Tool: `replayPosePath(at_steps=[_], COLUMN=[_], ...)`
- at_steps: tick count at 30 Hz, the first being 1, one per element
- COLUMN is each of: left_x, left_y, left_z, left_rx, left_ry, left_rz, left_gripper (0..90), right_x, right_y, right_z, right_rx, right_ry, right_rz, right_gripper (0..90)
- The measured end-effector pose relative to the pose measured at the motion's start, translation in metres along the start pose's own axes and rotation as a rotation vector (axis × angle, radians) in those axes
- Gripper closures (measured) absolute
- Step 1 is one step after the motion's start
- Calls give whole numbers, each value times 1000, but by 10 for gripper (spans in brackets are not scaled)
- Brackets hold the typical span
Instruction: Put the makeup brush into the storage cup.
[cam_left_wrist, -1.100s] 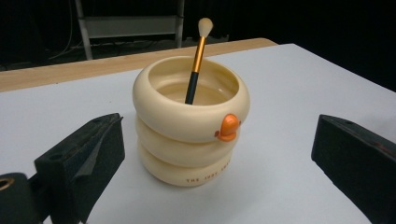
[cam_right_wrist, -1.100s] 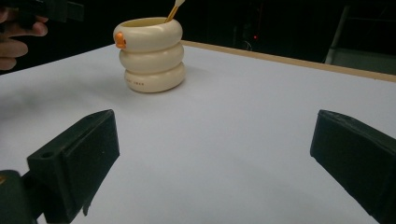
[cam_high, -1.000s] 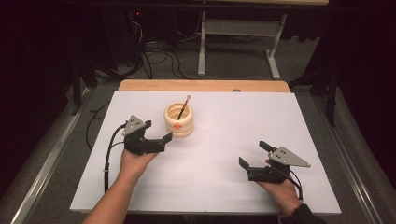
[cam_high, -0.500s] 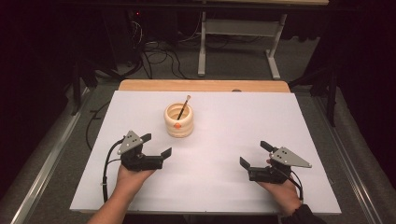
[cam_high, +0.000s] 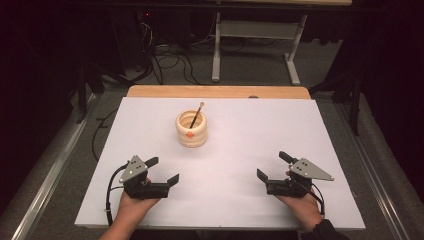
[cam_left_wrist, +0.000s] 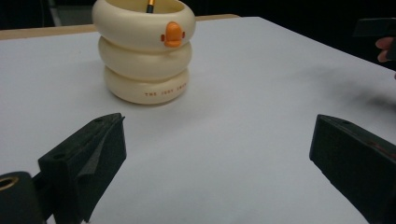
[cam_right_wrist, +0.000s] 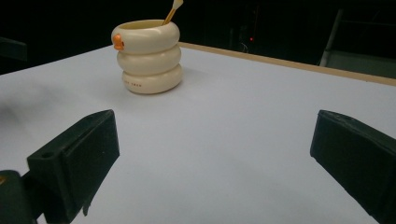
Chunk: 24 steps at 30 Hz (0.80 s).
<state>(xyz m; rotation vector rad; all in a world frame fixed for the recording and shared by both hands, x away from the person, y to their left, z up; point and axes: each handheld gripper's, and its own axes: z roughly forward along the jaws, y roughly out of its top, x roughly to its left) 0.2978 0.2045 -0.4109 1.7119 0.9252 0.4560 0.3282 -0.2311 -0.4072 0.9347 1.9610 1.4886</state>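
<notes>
On the white worktop (cam_high: 300, 130), both tools, left (cam_high: 162, 172) and right (cam_high: 272, 166), rest released, well short of the brush pot (cam_high: 191, 129); reaching it looks next

1. A big white worktop (cam_high: 240, 150) takes up the middle and bottom of the high view. Its top is flat and smooth.
2. A thin strip of light brown wood (cam_high: 215, 91) runs along the far edge of the worktop, touching it.
3. The grey floor (cam_high: 250, 67) lies behind and beside the worktop.
4. A bunch of black cables (cam_high: 170, 62) lies tangled on the floor at the upper left.
5. A white metal stand (cam_high: 216, 55) with two legs is at the top middle, on the floor.
6. A long grey metal rail (cam_high: 55, 170) runs down the left side.
7. A tiny red light (cam_high: 146, 14) glows in the dark at the top.
</notes>
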Motion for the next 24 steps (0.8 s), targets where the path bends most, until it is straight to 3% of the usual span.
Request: replayPosePath(at_steps=[4, 7, 24], left_x=[-3, 0, 3], left_y=[0, -2, -2], left_z=[5, 8, 7], left_rx=[3, 18, -4], left_ry=[-7, -8, 19], left_rz=[26, 19, 1], left_gripper=[32, 18, 1], right_x=[-1, -3, -5], right_y=[2, 2, 3], right_z=[-3, -3, -5], right_rx=[-19, -16, -22], right_ry=[-9, -19, -20], right_rz=[4, 15, 21], right_gripper=[26, 26, 25])
